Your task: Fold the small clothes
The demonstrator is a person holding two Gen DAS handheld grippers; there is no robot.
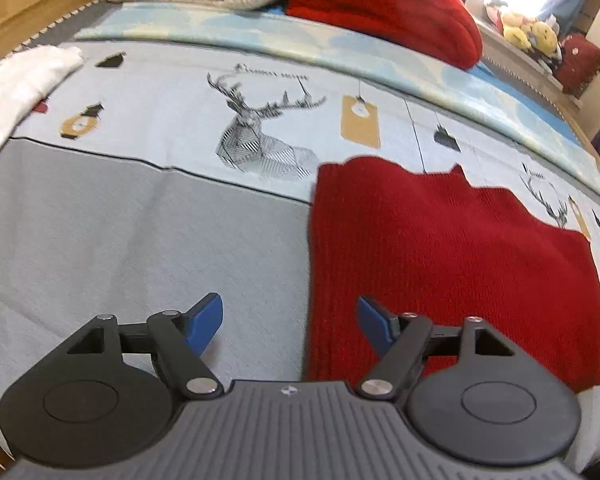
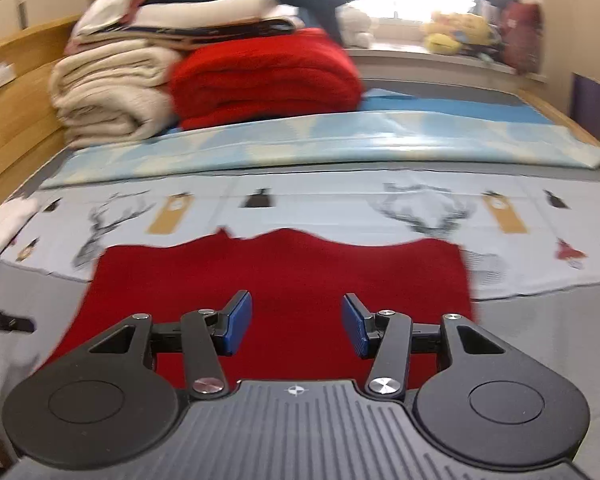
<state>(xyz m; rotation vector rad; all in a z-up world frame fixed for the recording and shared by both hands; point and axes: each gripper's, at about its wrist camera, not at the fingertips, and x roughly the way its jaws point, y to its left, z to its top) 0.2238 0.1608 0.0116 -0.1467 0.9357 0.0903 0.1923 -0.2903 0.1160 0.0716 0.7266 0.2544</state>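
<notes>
Here the red knitted garment (image 2: 276, 292) lies flat on the grey part of the bedcover (image 1: 140, 232), its far edge reaching onto the pale band printed with deer. The left gripper (image 1: 290, 320) hangs over the garment's left edge with its blue pads wide apart and nothing between them, while the right gripper (image 2: 296, 322) hovers above the garment's middle, jaws likewise apart and empty. Farther off, a white cloth (image 1: 16, 88) lies to the left, and a folded red blanket (image 2: 264, 76) rests beside a stack of cream blankets (image 2: 108, 96) against the wooden headboard (image 2: 16, 92).
</notes>
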